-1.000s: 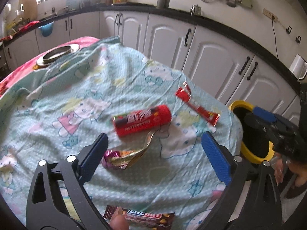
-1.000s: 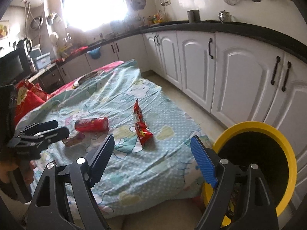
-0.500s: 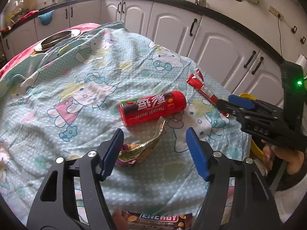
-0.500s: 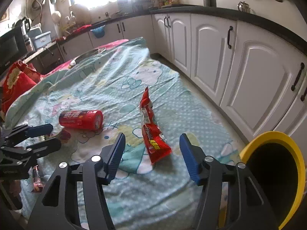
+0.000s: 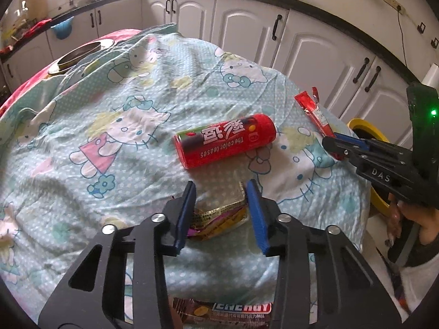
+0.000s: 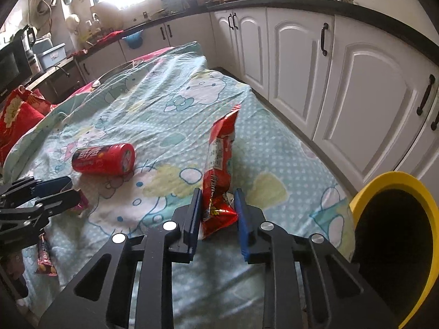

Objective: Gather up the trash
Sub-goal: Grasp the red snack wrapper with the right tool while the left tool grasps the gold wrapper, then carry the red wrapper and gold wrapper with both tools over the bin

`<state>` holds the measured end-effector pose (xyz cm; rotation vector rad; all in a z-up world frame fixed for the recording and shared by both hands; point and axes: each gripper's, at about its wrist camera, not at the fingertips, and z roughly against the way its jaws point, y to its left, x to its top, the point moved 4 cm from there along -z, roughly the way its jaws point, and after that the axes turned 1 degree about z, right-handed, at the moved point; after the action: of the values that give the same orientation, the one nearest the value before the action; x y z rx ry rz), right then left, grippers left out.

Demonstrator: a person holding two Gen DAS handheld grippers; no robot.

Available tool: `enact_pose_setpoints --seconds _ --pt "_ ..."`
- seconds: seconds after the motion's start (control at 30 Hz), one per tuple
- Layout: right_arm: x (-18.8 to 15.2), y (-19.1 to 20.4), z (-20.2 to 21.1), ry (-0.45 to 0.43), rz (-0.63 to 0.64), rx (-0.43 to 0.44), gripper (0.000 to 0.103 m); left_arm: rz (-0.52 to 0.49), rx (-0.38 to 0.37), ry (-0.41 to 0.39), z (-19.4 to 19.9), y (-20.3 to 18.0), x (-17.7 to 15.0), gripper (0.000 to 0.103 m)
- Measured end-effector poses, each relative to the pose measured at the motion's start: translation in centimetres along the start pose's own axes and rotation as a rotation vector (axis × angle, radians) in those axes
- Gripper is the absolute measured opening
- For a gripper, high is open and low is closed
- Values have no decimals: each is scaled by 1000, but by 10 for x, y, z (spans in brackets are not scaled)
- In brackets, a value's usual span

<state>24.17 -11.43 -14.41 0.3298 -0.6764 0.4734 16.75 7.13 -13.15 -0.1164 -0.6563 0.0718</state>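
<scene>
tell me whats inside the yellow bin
Only darkness shows inside the yellow bin: its opening looks black in the right wrist view, and the right claw covers its lower part. Whether any trash lies at the bottom cannot be seen.

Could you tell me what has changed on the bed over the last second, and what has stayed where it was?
Both grippers came down and narrowed their jaws. The left gripper now brackets the crumpled gold wrapper; the right gripper brackets the near end of the long red snack packet. Neither piece looks lifted yet. The red can, the energy bar and the yellow bin stayed put.
</scene>
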Motion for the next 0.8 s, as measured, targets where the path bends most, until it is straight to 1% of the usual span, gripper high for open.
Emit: enact_pose_setpoints --seconds 0.03,0.07,0.2,0.23,0.37,0.47,0.6,0.8 --pt "-1 0 2 -1 -4 4 22 5 -18 5 1 1 0 18" --pt "-3 0 5 -2 -11 11 22 19 -53 20 1 1 -1 15" --pt "-8 2 13 -6 -21 34 21 0 -64 27 3 -1 -6 12" --pt "-9 3 15 -8 -23 37 21 -3 -67 30 3 -3 -7 9" --pt "-10 4 25 -20 -36 61 21 -36 -56 29 8 -11 -8 3" --pt "-8 3 34 -37 -36 66 21 -47 -49 13 12 -15 -6 2" --pt "-6 0 48 -62 -36 70 21 -55 -54 -27 23 -24 2 2" --pt "-7 -13 68 -94 -49 64 21 -70 -82 -72 34 -47 17 2"
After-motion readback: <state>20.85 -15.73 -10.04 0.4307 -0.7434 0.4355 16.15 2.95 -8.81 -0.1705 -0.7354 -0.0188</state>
